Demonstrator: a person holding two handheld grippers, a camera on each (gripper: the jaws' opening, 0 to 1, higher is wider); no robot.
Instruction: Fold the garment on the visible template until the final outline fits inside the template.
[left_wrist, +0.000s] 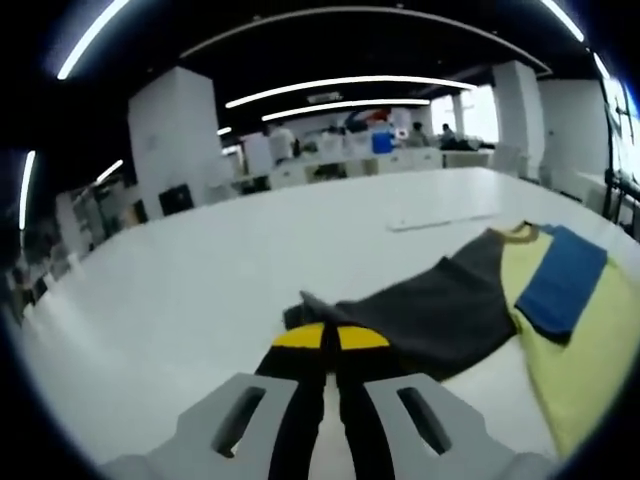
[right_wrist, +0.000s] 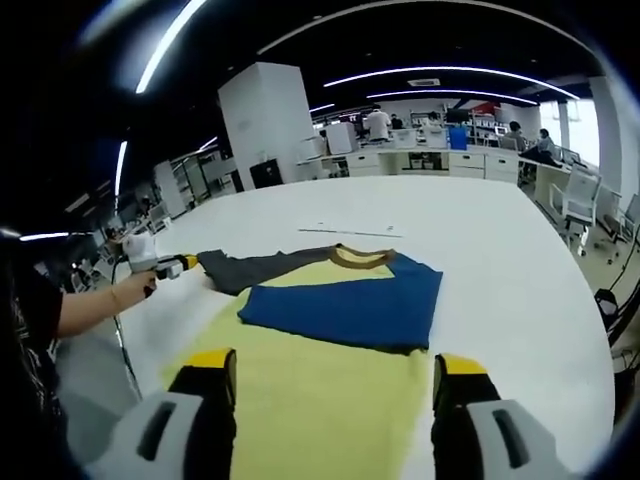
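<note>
Left gripper view: left gripper (left_wrist: 330, 338) pinches garment's (left_wrist: 520, 300) grey sleeve (left_wrist: 425, 310).

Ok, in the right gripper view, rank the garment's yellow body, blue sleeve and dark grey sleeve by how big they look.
1. yellow body, though it lies nearest the camera, which inflates it
2. blue sleeve
3. dark grey sleeve, pinched at its tip by the left gripper

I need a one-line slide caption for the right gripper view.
Open right tongs over a yellow garment with blue sleeve folded; left tongs grip the grey sleeve.
</note>
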